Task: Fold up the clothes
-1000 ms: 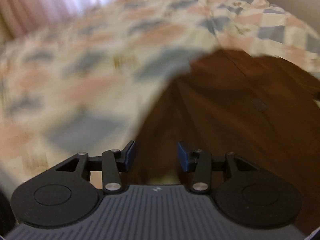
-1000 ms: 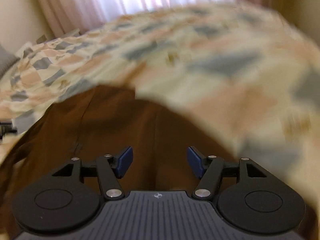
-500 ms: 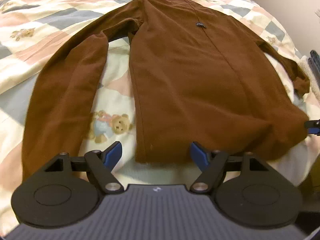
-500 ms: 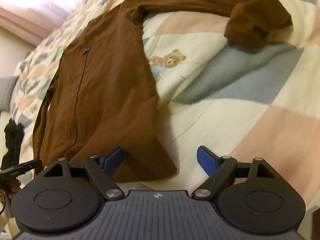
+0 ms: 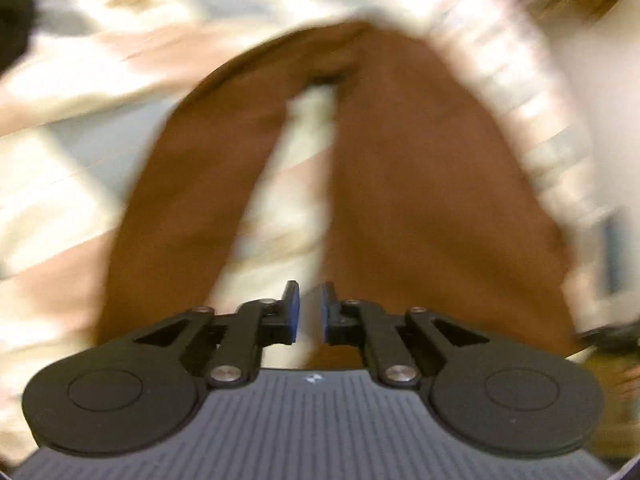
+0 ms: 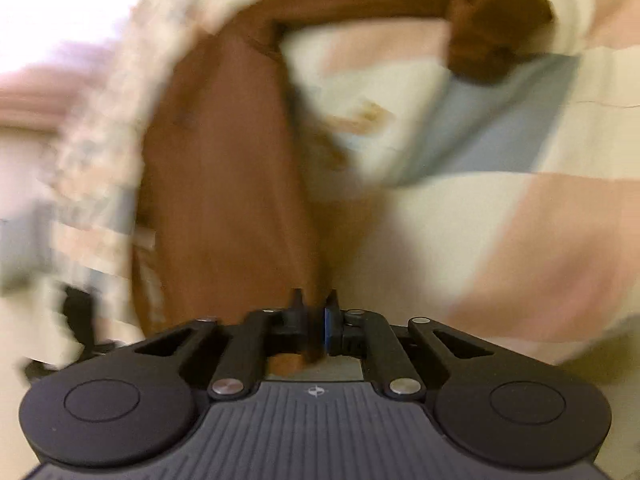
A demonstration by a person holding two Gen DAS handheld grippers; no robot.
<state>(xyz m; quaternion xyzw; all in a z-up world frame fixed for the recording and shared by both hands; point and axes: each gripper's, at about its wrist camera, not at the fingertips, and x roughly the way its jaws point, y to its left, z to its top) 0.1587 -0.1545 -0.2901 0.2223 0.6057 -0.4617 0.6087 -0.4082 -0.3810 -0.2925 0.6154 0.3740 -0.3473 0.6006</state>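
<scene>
A brown long-sleeved shirt [image 5: 420, 184] lies flat on a patchwork bedspread [image 5: 60, 184], one sleeve [image 5: 192, 200] stretched out beside its body. My left gripper [image 5: 310, 304] sits at the near hem corner. Its jaws are closing to a narrow slit, with brown cloth in the lower part of the gap. In the right wrist view the shirt [image 6: 224, 168] runs away from me, its other sleeve bunched at the cuff [image 6: 496, 32]. My right gripper [image 6: 315, 308] is at the opposite hem corner, jaws closing with brown fabric pinched between the pads. Both views are blurred.
The bedspread [image 6: 520, 220] has cream, pink and grey-blue squares. A dark object [image 5: 12, 20] lies at the far left of the left wrist view. The other gripper shows as a dark shape at each view's edge [image 5: 608, 336] [image 6: 80, 320].
Both grippers have come in onto the shirt's near hem, one at each corner. Their jaws went from wide open to nearly closed. Both views have rolled and blurred.
</scene>
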